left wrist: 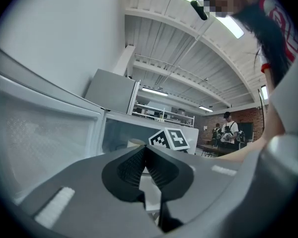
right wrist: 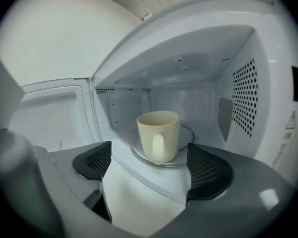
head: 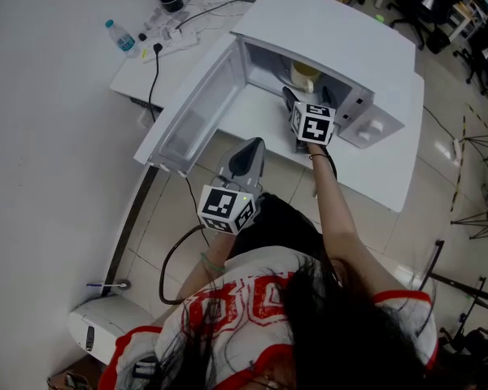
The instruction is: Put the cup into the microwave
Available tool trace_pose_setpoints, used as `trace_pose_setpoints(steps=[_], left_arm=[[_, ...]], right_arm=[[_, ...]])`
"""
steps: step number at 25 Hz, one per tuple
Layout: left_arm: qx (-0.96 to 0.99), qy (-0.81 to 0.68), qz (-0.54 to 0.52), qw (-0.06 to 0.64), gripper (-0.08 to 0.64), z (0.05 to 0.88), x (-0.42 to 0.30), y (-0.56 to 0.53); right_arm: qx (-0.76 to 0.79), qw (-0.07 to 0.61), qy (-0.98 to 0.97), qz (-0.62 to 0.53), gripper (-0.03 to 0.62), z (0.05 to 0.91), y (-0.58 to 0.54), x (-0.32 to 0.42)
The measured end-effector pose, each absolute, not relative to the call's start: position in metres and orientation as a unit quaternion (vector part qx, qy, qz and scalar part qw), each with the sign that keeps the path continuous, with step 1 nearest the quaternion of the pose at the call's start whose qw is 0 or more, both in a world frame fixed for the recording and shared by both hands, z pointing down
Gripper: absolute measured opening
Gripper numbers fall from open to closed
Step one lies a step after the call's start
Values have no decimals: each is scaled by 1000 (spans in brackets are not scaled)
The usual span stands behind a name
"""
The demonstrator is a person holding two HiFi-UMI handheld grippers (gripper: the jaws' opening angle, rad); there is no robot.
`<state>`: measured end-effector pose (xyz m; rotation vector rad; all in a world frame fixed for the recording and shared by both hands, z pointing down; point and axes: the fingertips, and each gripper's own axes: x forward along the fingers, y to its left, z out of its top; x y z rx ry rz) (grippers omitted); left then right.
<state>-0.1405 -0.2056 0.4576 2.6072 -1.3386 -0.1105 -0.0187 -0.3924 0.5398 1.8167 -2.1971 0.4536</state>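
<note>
A cream cup (right wrist: 159, 134) stands upright on the glass turntable (right wrist: 186, 133) inside the open white microwave (head: 333, 39), handle facing me. The cup (head: 302, 75) also shows in the head view, just inside the cavity. My right gripper (right wrist: 148, 163) is open in front of the cavity mouth, its jaws wide apart and apart from the cup, nothing between them. In the head view the right gripper (head: 297, 110) sits at the microwave opening. My left gripper (head: 248, 159) hangs lower, before the table edge near the open door (head: 187, 112); its jaws meet, shut on nothing (left wrist: 145, 170).
The microwave door swings out to the left. A white table (head: 407, 145) bears the microwave. A water bottle (head: 120, 36) and a power strip with cables (head: 175, 29) lie on the table's far left. A white appliance (head: 98, 327) stands on the tiled floor at lower left.
</note>
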Motion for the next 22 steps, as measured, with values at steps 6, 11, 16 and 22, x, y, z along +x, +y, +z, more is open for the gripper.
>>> trace_pose_setpoints(steps=[6, 11, 16, 22], left_arm=[[879, -463, -39, 109, -11, 440, -148, -187], [879, -464, -41, 105, -11, 422, -150, -174], [882, -460, -43, 98, -11, 399, -147, -161], [881, -460, -51, 98, -11, 390, -146, -136]], right_arm=[[619, 113, -763, 149, 452, 516, -359, -30], [618, 90, -770, 131, 316, 483, -321, -37], [613, 79, -778, 116, 198, 454, -277, -41], [620, 64, -776, 99, 79, 433, -240, -41]])
